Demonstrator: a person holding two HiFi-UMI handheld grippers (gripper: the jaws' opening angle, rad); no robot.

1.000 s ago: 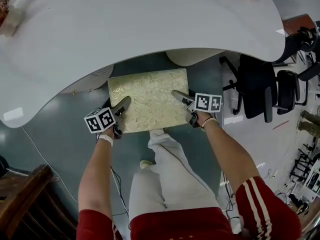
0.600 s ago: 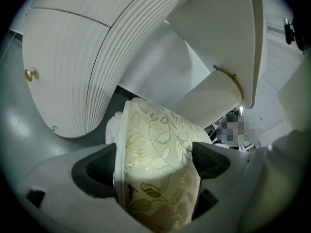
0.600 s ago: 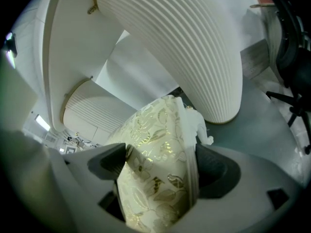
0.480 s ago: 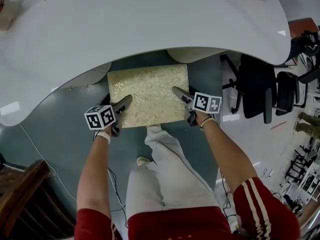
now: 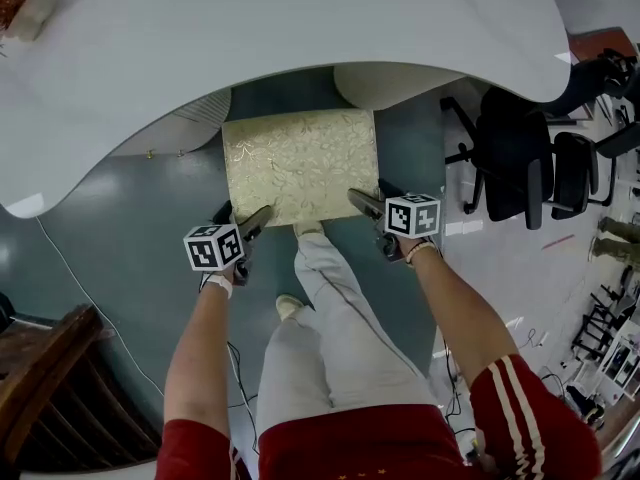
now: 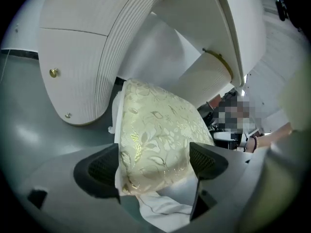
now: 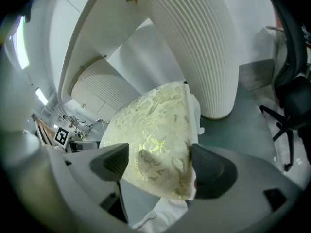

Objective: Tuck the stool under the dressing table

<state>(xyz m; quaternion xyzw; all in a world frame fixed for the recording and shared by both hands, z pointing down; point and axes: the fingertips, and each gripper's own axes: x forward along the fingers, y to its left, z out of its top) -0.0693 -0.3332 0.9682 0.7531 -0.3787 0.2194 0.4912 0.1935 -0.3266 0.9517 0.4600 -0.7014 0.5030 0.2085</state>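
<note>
The stool (image 5: 300,163) has a gold floral cushion and stands with its far edge at the curved front of the white dressing table (image 5: 300,38). My left gripper (image 5: 258,218) is at the cushion's near-left corner and my right gripper (image 5: 362,201) at its near-right corner. In the left gripper view the cushion corner (image 6: 155,130) lies between the wide jaws of the left gripper (image 6: 151,165). The right gripper view shows the same: the cushion corner (image 7: 155,130) lies between the right gripper's (image 7: 160,165) wide jaws. Both pairs of jaws have just been closing a little and stand open round the corners. A white-trousered leg (image 5: 330,308) meets the stool's near edge.
White ribbed pedestals (image 5: 195,118) (image 5: 390,83) flank the gap under the table. Black office chairs (image 5: 520,168) stand to the right. Dark wooden furniture (image 5: 50,388) is at the lower left, and a cable (image 5: 60,268) runs over the grey floor.
Both grippers have drawn back toward the person, from over the cushion's sides to its near corners. The stool sits slightly deeper at the table's edge than a second ago.
</note>
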